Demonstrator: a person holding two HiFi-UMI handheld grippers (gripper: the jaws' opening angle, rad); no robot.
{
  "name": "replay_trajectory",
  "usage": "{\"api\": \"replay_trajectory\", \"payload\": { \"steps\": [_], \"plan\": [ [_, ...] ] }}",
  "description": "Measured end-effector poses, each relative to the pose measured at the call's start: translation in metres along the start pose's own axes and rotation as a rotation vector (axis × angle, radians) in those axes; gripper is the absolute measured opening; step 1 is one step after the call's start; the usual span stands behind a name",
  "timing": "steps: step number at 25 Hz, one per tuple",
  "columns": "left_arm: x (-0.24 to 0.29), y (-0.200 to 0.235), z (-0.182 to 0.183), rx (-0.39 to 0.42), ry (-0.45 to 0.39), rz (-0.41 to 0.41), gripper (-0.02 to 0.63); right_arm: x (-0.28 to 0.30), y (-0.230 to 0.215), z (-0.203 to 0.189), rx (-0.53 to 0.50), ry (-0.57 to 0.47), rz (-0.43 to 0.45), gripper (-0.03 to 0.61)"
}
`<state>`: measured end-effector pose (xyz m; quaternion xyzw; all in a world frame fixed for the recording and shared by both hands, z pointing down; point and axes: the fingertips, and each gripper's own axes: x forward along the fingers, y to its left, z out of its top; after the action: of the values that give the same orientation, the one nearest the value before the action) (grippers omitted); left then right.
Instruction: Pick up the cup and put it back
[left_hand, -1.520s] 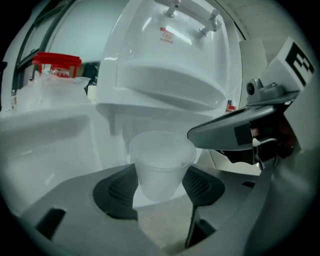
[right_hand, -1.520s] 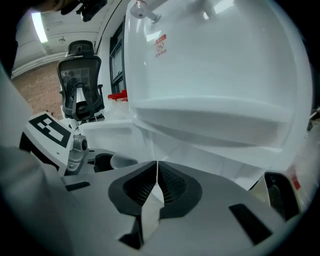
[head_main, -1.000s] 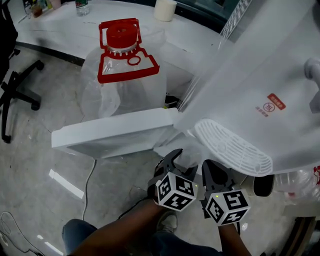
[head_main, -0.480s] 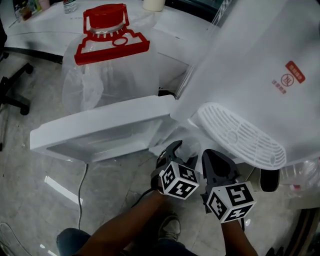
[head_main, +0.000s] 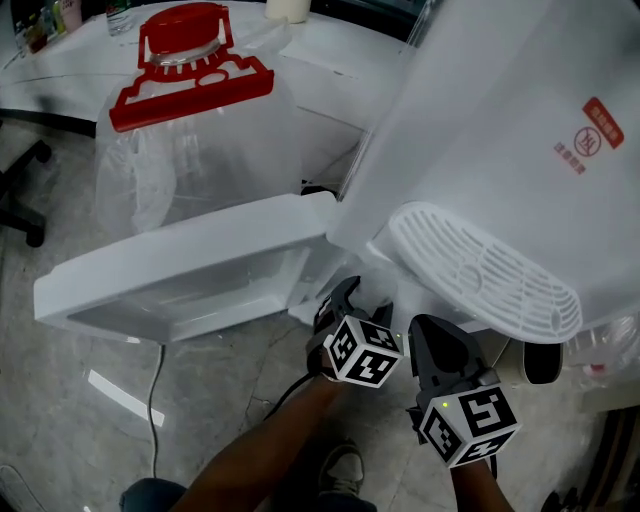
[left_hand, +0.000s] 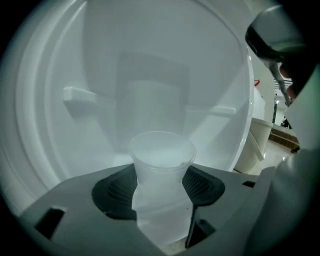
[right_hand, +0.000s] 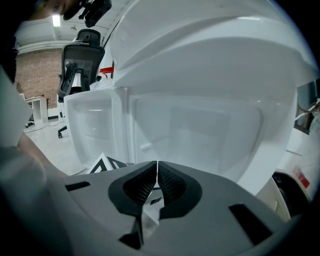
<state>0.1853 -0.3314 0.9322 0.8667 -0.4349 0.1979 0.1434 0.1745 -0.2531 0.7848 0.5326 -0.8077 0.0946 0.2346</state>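
I log: translucent white plastic cup (left_hand: 162, 165) between dark grey ribbed pads (left_hand: 117, 191); white plastic water dispenser (head_main: 500, 130) with small red label (head_main: 597, 125), right; clear plastic water jug (head_main: 200, 150), red cap and handle, far left; black-and-white square-patterned marker cubes (head_main: 362, 350), near; grey mottled stone floor (head_main: 60, 400).

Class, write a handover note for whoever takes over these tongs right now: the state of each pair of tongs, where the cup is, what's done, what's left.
Left tongs: shut on the translucent plastic cup, upright.
Right tongs: shut, empty, beside the left.
Cup: facing the open white compartment, door swung out.
Done: cup picked up.
Left: set it back, probably inside that compartment, then open the left tongs.
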Motion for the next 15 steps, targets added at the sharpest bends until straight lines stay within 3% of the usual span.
{"api": "replay_trajectory", "payload": {
  "steps": [5,15],
  "plan": [
    [0.009,-0.004,-0.006,0.052,0.003,0.015,0.276,-0.007,-0.005,-0.002,0.021,0.003,-0.007,0.021],
    [0.018,-0.001,-0.019,0.015,0.021,-0.005,0.292,-0.002,-0.003,-0.003,0.027,0.01,0.001,0.021]
  ]
}}
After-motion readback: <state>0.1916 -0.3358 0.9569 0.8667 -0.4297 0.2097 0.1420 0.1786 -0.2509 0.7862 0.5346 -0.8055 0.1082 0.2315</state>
